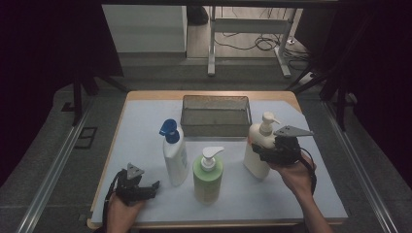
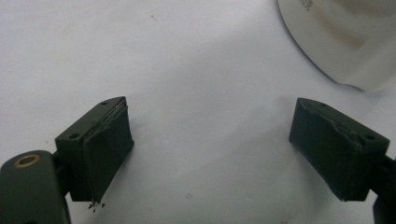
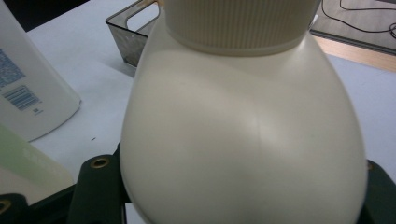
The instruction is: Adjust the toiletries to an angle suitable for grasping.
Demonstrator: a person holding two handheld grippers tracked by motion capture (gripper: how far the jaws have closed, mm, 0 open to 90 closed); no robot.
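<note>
Your right gripper [image 1: 262, 154] has its jaws clenched on the cream pump bottle [image 1: 260, 145], which stands upright near the right edge of the table [image 1: 145, 95], its long axis vertical and its pump spout pointing toward that right edge. In the right gripper view the bottle's smooth, rounded shoulder swells between the two jaws, with a ribbed collar above it; the plastic looks glossy and opaque.

Your left gripper [image 1: 145, 187] rests near the front left corner of the table, jaws released and wide apart over the bare white sheet [image 2: 201, 70], with nothing between them.

Just behind the cream bottle lies a dark mesh basket [image 1: 215, 115], rectangular and set toward the back edge. To the bottle's left stand a green pump bottle [image 1: 208, 177] near the front edge and a white bottle with a blue cap [image 1: 175, 155] beside it, both upright and apart from the cream one.
</note>
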